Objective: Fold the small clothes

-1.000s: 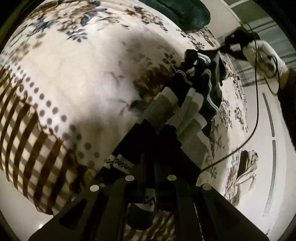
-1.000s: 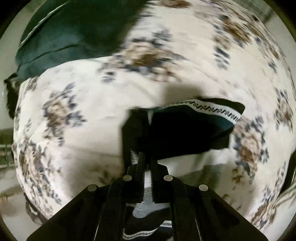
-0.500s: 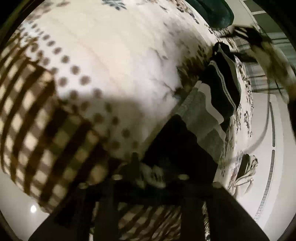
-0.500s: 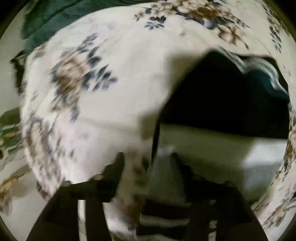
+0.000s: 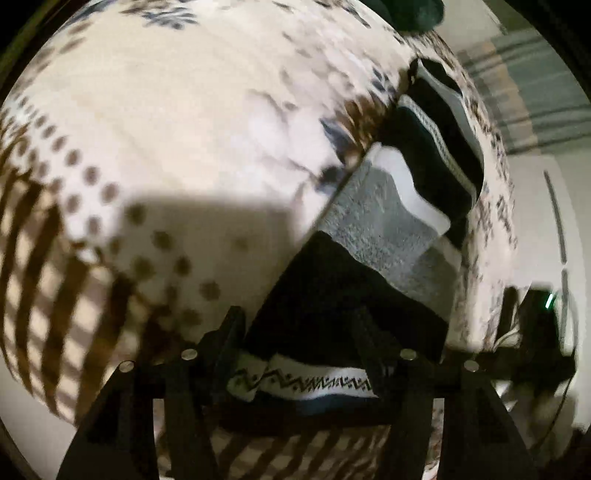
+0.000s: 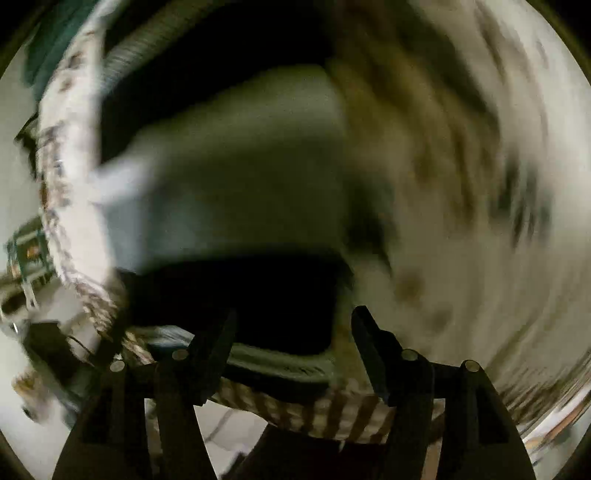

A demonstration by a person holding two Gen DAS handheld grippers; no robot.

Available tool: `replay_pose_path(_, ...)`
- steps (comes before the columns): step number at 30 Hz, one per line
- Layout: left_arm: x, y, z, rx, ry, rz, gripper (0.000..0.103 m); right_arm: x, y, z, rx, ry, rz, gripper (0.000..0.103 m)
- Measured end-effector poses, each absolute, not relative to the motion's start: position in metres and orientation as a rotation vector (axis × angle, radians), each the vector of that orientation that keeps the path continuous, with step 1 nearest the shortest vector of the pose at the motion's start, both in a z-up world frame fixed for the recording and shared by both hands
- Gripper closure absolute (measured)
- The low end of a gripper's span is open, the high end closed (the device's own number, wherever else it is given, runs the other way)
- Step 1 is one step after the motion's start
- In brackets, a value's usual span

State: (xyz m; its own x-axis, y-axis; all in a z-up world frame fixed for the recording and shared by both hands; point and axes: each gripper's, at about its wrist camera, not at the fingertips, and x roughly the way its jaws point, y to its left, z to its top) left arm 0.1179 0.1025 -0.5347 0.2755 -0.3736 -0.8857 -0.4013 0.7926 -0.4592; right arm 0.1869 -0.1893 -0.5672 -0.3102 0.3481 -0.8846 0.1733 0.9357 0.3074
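A small striped knit garment [image 5: 388,229], black, grey and white with a zigzag band, lies flat on the floral bedspread [image 5: 184,122]. My left gripper [image 5: 299,332] is open, its fingers standing either side of the garment's black near end, with the zigzag hem just below them. My right gripper [image 6: 291,332] is open over the same garment [image 6: 236,177], whose grey band and black end show blurred ahead of it. Neither gripper holds anything.
The bedspread's brown checked border [image 5: 44,280] runs along the near edge of the bed. A dark green cushion [image 5: 410,14] lies at the far end. A dark device with a green light [image 5: 543,306] stands on the pale floor beside the bed.
Both grippers have opened and let go of the garment, which was held up and stretched and now lies flat on the bed. The right view has swung round fast and is blurred.
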Motion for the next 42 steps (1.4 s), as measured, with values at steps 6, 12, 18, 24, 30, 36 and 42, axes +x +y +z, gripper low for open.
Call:
replay_pose_path(6, 0.117, 0.088, -0.526, -0.613, 1.293, 0.019, 0.095, 0.122, -0.211, -0.581, 0.598, 1.747, 0.166, 0.096)
replay_pose_path(12, 0.092, 0.078, -0.51, -0.542, 1.309, -0.003, 0.097, 0.09, -0.218, -0.558, 0.573, 1.729, 0.149, 0.097)
replay_pose_path(18, 0.096, 0.088, -0.525, -0.596, 1.396, -0.014, 0.09, 0.098, -0.219, -0.586, 0.548, 1.817, 0.147, 0.091)
replay_pose_path(24, 0.134, 0.095, -0.46, -0.609, 1.27, -0.05, 0.047, 0.149, -0.233, -0.553, 0.577, 1.776, 0.259, 0.047)
replay_pose_path(30, 0.26, 0.091, -0.435, -0.605, 1.124, -0.143, 0.042, 0.247, -0.264, -0.51, 0.645, 1.609, 0.262, 0.042)
replay_pose_path(36, 0.431, 0.075, -0.45, -0.518, 1.07, -0.25, 0.042, 0.41, -0.3, -0.508, 0.738, 1.418, 0.224, 0.042)
replay_pose_path(42, 0.551, 0.058, -0.498, -0.491, 1.158, -0.317, 0.044, 0.537, -0.307, -0.538, 0.819, 1.347, 0.19, 0.042)
